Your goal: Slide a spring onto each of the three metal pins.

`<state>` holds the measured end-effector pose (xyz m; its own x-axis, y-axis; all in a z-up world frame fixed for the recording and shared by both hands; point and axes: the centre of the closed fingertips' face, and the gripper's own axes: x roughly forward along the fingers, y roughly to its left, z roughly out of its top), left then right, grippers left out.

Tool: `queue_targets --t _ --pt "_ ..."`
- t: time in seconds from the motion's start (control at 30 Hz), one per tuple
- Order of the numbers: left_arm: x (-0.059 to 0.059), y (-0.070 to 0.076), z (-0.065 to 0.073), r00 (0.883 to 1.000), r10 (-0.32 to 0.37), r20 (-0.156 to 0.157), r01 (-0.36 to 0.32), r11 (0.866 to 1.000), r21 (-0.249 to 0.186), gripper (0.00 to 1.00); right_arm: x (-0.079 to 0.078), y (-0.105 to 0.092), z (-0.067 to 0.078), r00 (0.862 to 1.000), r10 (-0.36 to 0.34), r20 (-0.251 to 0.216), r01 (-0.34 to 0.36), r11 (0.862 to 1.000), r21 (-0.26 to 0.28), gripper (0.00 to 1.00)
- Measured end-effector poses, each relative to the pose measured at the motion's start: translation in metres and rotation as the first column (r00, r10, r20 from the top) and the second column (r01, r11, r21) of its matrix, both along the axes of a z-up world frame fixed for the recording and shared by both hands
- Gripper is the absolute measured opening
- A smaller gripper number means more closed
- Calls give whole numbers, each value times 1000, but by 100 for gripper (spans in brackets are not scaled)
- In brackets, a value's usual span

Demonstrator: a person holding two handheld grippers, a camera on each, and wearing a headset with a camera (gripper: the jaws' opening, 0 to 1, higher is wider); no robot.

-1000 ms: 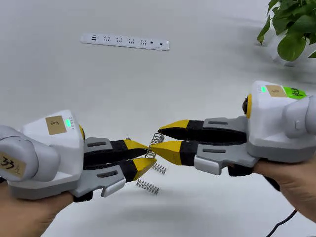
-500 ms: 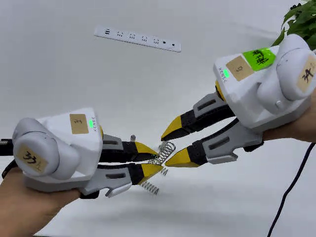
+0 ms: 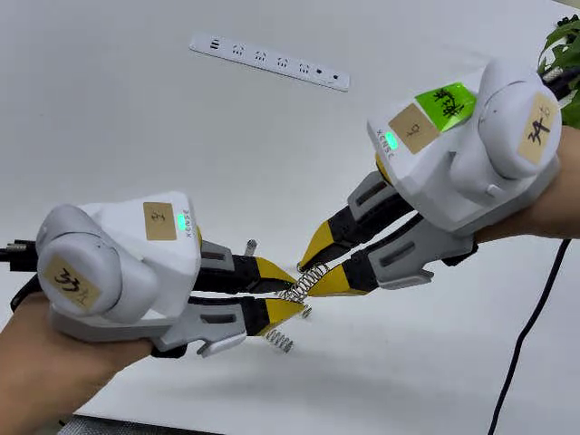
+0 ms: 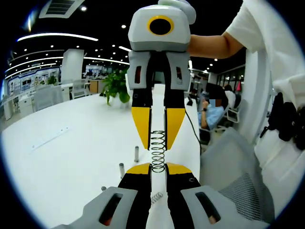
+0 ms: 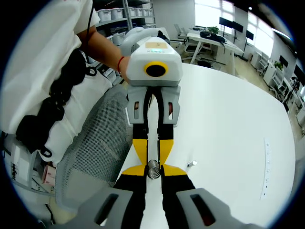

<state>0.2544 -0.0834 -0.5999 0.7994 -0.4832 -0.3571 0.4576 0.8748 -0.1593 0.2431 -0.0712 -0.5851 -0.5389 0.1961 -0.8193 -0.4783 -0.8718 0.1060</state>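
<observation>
A single spring [image 4: 157, 150] bridges both tool tips: the left tool [image 3: 295, 294] is clamped on one end, the right tool [image 3: 310, 278] on the other.

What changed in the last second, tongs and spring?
The right tongs tilted from level and now slant down at the spring from the upper right. Nothing was taken hold of or let go. Unchanged: the left tongs grip the spring's other end, a loose spring lies on the table, and a pin stands bare.
</observation>
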Motion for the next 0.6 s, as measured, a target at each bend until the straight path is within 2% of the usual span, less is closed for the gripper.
queue_targets --t 0.27,0.6 --pt "0 0 0 1000 -2 6 2 1000 -11 11 -1 -1 -1 1000 19 8 -18 1000 -12 12" --pt "0 2 0 1000 2 10 -2 1000 -7 11 -2 1 -1 1000 0 13 1 1000 -16 12"
